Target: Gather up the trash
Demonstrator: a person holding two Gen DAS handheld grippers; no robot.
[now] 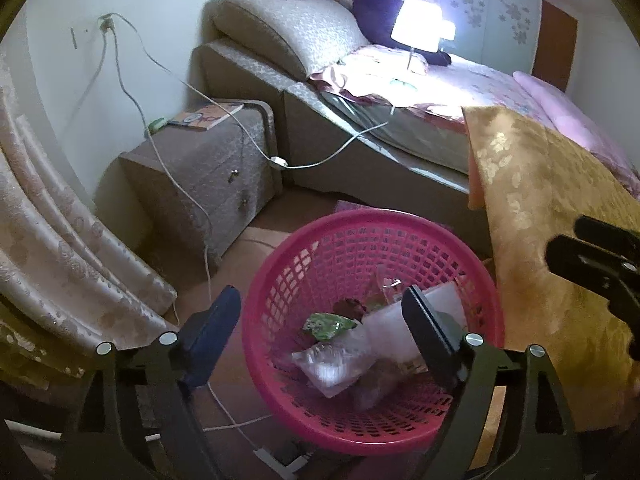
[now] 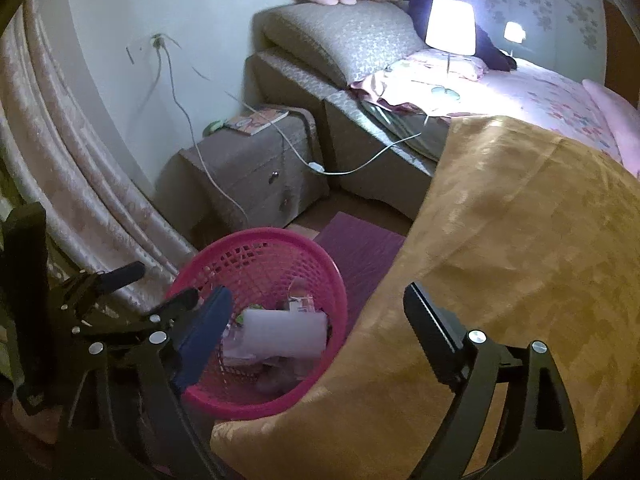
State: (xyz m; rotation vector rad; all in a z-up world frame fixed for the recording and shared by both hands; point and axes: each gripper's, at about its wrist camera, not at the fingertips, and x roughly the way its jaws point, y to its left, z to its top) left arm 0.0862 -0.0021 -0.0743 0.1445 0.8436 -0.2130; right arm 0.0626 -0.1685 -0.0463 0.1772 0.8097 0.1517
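Only the right wrist view shows the purple mat [image 2: 356,248] beside the pink basket [image 1: 372,224]. Wrappers [image 1: 328,326] lie inside it, below the spread, empty left gripper [image 1: 320,320]; right gripper [image 2: 316,320] gapes over gold cloth [image 2: 500,240].

1. My left wrist camera looks forward and down along my spread fingers [image 1: 224,320], close above the pink basket [image 1: 280,280], whose mouth fills the lower middle of its view.
2. My right wrist camera faces the same way from further right, over the gold cloth [image 2: 520,260]; the basket [image 2: 320,272] sits lower left there, partly behind my left finger [image 2: 204,332].
3. Each view catches the other gripper at its edge: the right gripper [image 1: 600,264] at the right rim, the left gripper [image 2: 132,284] at the left.
4. Both share the basket, cloth, nightstand [image 1: 208,168], bed [image 1: 400,128], lamp [image 1: 416,26] and curtain [image 1: 60,240].
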